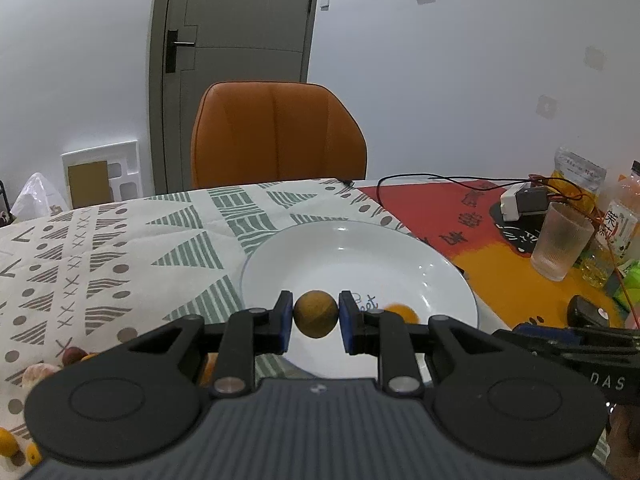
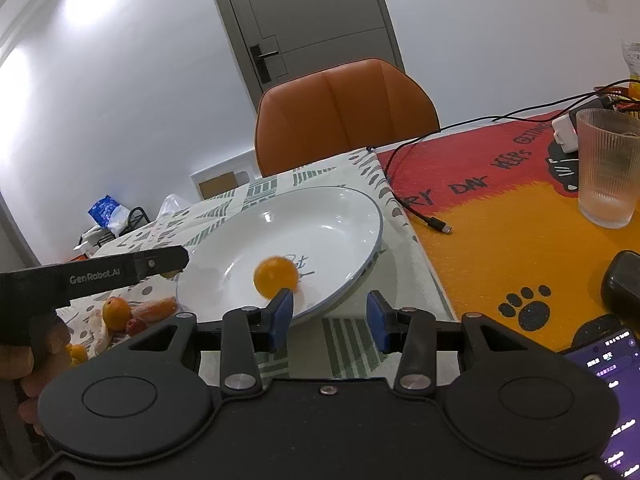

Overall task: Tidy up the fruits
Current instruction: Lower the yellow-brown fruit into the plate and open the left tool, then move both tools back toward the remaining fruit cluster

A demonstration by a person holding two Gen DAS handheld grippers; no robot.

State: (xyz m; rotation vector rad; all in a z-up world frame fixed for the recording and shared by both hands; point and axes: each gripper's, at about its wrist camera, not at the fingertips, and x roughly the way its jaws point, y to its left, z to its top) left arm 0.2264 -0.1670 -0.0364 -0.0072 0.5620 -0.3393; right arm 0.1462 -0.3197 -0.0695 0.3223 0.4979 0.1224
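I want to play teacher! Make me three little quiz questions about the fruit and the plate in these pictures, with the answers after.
1. True or false: the left gripper is shut on a small round fruit.
2. How many fruits lie in the white plate? A) none B) one C) three
3. Fill in: between the right gripper's blue pads there is ____.

Key:
1. True; the pads press it from both sides, over the plate.
2. B; one orange fruit lies there, a bit blurred.
3. Nothing; its jaws stand apart and empty, near the plate's front rim.
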